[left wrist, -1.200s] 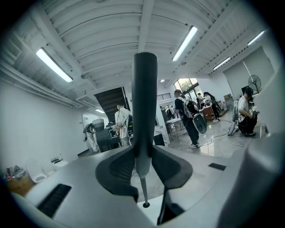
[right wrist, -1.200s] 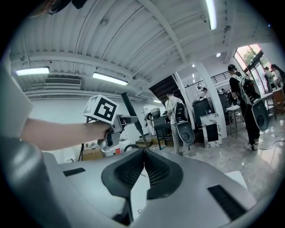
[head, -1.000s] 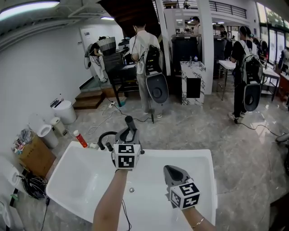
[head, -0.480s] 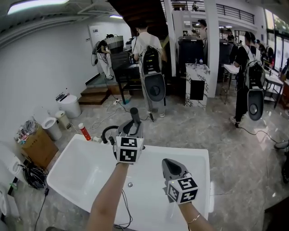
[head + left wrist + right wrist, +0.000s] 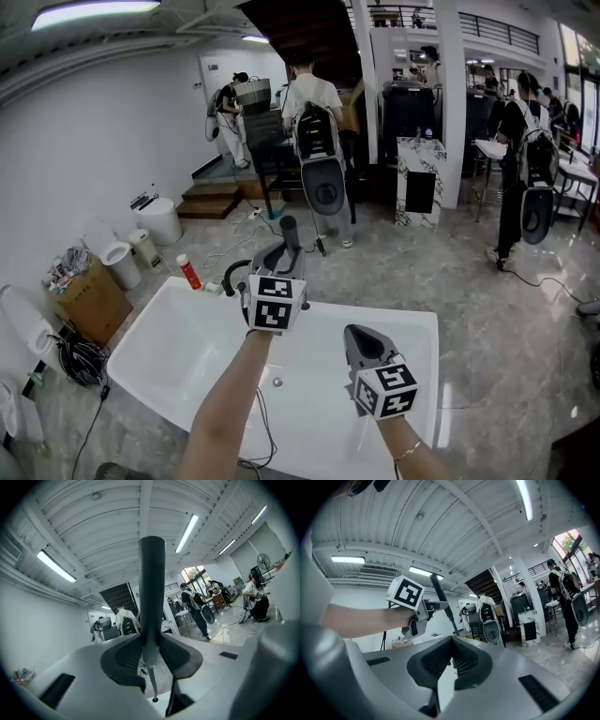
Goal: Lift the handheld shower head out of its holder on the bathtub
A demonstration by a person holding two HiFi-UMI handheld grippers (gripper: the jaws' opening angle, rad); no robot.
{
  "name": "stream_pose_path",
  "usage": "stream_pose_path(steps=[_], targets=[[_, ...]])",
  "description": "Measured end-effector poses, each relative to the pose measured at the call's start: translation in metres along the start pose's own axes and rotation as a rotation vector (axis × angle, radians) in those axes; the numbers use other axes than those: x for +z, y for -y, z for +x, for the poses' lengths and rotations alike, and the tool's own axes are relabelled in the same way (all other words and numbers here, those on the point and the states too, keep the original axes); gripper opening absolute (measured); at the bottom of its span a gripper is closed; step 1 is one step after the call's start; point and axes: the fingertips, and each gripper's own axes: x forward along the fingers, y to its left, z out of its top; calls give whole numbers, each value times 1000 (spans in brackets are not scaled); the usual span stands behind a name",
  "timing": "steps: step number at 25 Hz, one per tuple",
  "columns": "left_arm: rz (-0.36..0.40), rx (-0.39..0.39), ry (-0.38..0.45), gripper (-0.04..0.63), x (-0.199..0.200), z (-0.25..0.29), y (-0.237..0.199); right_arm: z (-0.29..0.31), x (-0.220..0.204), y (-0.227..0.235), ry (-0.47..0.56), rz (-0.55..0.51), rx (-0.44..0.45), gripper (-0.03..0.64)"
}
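1. Pale stone flooring spread behind a white bathtub. People with backpacks stood well off in the room. A cardboard box and a red bottle sat near the tub's far-left corner.
2. The left tool was closed on the handheld shower head. Its dark round handle stood upright between the pads above the tub's far rim, and its top poked out over the tool.
3. The right tool hung over the tub's right half, well apart from the shower head. Its pads were pressed together with nothing between them.
4. What could go wrong, in my judgement:
   - The handle looked smooth and round, so it could twist or slide down through the pads if the pull went off-axis.
   - A black hose looped just left of the left tool. If it ran short or caught on the fittings, it could drag the shower head back or jerk it loose.
   - A sideways swing could knock the red bottle over.
5. Hard to make out:
   - The holder sat behind the left tool's body, so whether the shower head had fully cleared it could not be told.
   - Which end carried the spray face was unclear.
   - The hose's attachment points were hidden.
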Motion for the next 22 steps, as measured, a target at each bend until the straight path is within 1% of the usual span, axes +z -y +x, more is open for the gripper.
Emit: stream_pose_path(steps=[6,11,15,18,22], targets=[[0,11,-9,132,-11,-1,-16,8,-5,-7,-9,-5,-9,5],[2,23,-14,130,3,-18,6,-25,5,0,-7,3,-4,5],[5,22,-16,130,7,-23,17,-35,7,3,-9,5,3,5],[6,27,-14,130,2,-19,6,-25,3,1,-9,-1,5,5],[0,40,-6,131,-11,-5,-19,3,-6,1,-13,-4,-1,5]])
